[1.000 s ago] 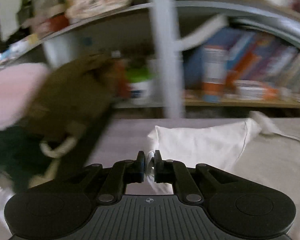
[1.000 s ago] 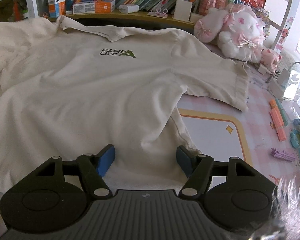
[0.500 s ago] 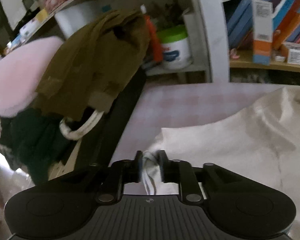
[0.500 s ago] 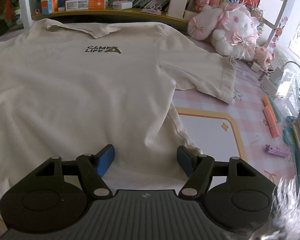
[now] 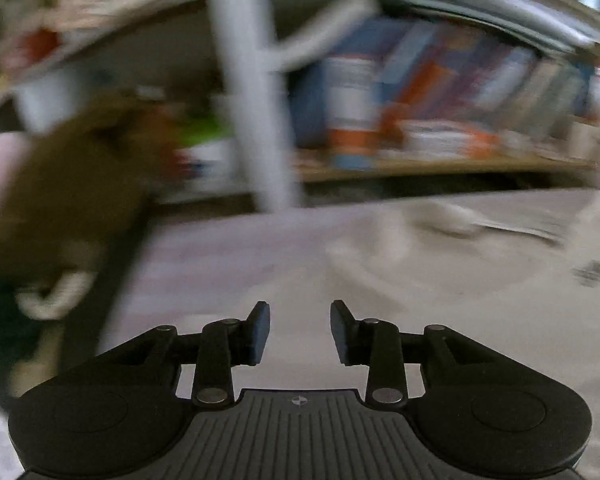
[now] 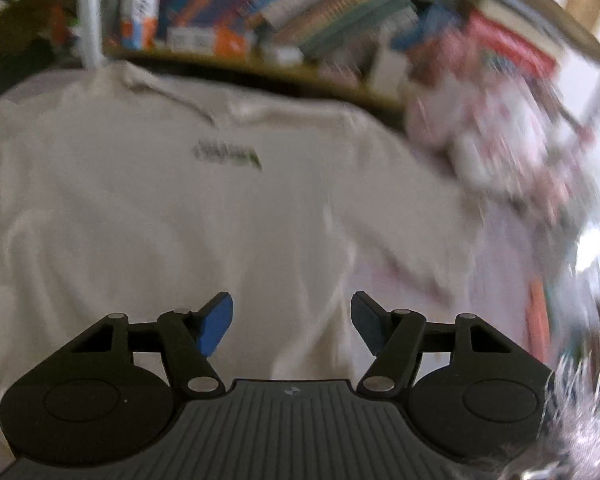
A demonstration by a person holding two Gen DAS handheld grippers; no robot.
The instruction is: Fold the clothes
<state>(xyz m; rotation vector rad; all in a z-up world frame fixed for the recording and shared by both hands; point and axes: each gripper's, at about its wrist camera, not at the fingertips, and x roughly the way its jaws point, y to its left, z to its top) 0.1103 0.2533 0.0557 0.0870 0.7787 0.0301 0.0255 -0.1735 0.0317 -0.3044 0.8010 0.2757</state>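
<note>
A cream T-shirt [image 6: 260,208] lies spread flat on the table, its dark chest logo [image 6: 228,154] facing up. In the left wrist view the same T-shirt [image 5: 440,280] fills the right half, blurred. My left gripper [image 5: 300,312] hangs over the shirt's left edge; its jaws are opening and nothing is between them. My right gripper [image 6: 292,304] stands wide open above the shirt's lower hem, its jaws easing slightly inward with only cloth below them. Both views are smeared by motion.
A bookshelf [image 6: 300,12] full of books runs along the back, with a white post [image 5: 252,100]. A brown garment [image 5: 80,184] hangs at the left. Pink plush toys [image 6: 480,128] sit at the right. The pink tablecloth [image 5: 220,248] shows left of the shirt.
My left gripper has let go of the shirt edge it pinched and its jaws have parted. The shirt now lies flat. Both cameras have swung, blurring the views.
</note>
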